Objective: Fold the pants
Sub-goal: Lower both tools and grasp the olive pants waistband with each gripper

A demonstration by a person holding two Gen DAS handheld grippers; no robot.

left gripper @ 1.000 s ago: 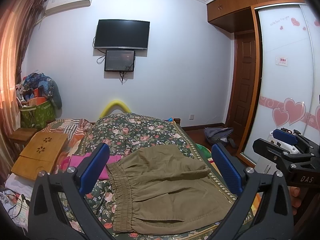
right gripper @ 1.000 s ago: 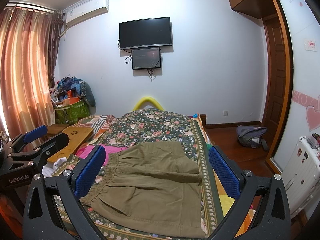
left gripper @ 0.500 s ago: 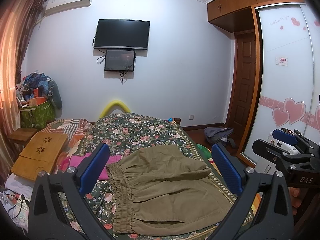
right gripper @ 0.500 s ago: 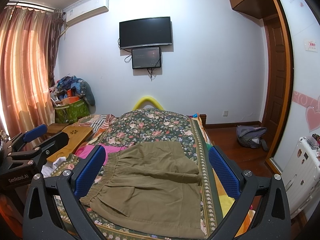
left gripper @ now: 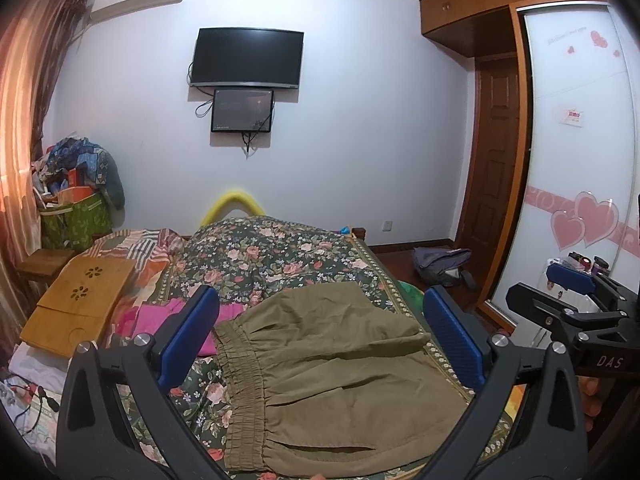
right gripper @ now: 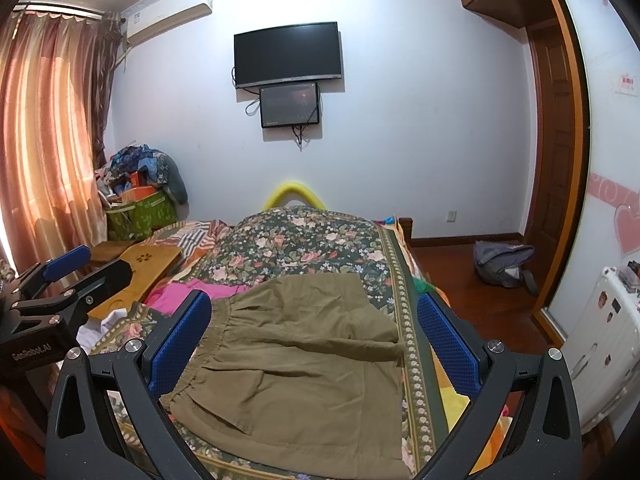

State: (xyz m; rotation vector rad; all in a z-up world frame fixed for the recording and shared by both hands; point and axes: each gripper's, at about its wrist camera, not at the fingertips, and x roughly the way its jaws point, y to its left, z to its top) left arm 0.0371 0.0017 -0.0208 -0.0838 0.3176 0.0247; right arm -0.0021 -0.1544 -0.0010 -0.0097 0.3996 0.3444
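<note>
Olive-green pants (left gripper: 332, 380) lie folded into a compact stack on the floral bedspread (left gripper: 272, 256), elastic waistband to the left. They also show in the right wrist view (right gripper: 296, 364). My left gripper (left gripper: 320, 332) is open and empty, held above the pants' near side. My right gripper (right gripper: 316, 336) is open and empty, also above the pants. Each gripper appears at the edge of the other's view, the right gripper (left gripper: 568, 300) on the right and the left gripper (right gripper: 64, 276) on the left.
A pink garment (left gripper: 160, 316) lies left of the pants. A wooden lap tray (left gripper: 80, 300) sits on the bed's left side. A grey backpack (left gripper: 440, 264) lies on the floor right of the bed. A wardrobe (left gripper: 580, 160) stands at right.
</note>
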